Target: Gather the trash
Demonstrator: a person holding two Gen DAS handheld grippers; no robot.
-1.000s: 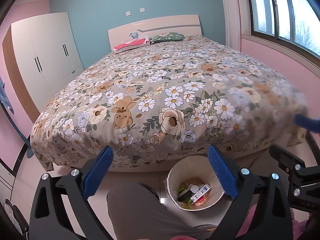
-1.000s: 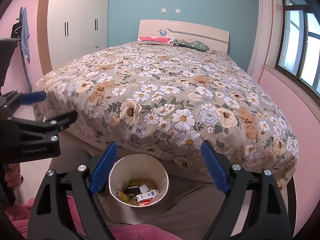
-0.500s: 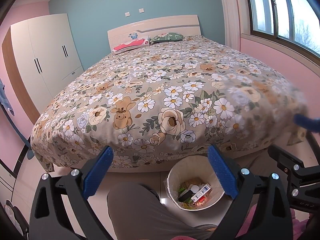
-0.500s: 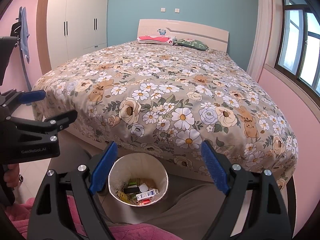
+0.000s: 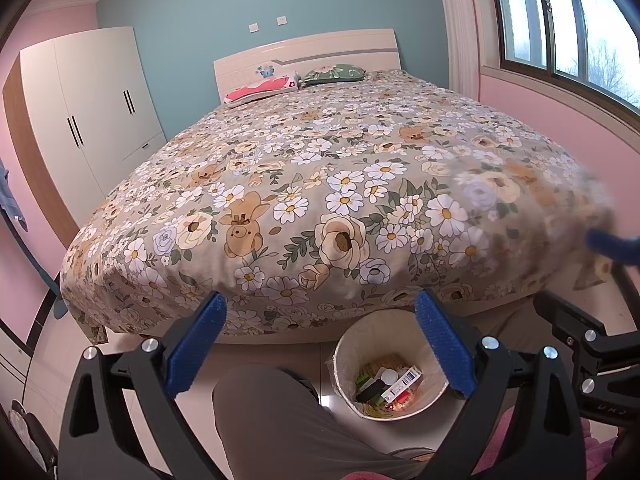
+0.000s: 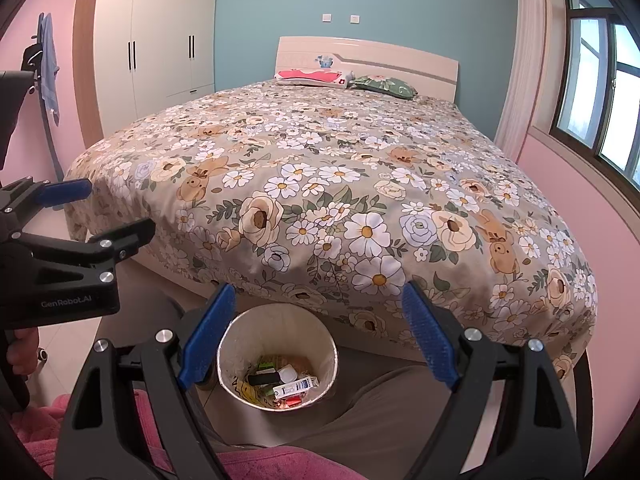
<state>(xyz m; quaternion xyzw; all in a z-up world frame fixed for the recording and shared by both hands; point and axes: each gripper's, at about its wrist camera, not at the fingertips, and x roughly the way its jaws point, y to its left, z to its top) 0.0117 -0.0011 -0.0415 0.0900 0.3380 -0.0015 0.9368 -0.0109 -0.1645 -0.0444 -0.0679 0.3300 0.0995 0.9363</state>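
Note:
A round cream waste bin [image 5: 352,340] stands on the floor at the foot of the bed; it also shows in the right wrist view [image 6: 256,328]. It holds several bits of trash [image 5: 386,386], among them a white barcode box [image 6: 296,386] and a black item. My left gripper [image 5: 320,340] is open and empty, held above my knee, with the bin near its right finger. My right gripper [image 6: 316,332] is open and empty, above the bin. No trash shows on the bed cover.
A large bed [image 5: 320,184] with a floral cover fills the view, with pillows [image 5: 260,88] at the headboard. A white wardrobe [image 5: 92,108] stands left. A window [image 5: 568,28] is on the right pink wall. My legs [image 5: 280,420] are below the grippers.
Nothing has visibly changed beyond a very slight drift of both views; both grippers stay open and empty.

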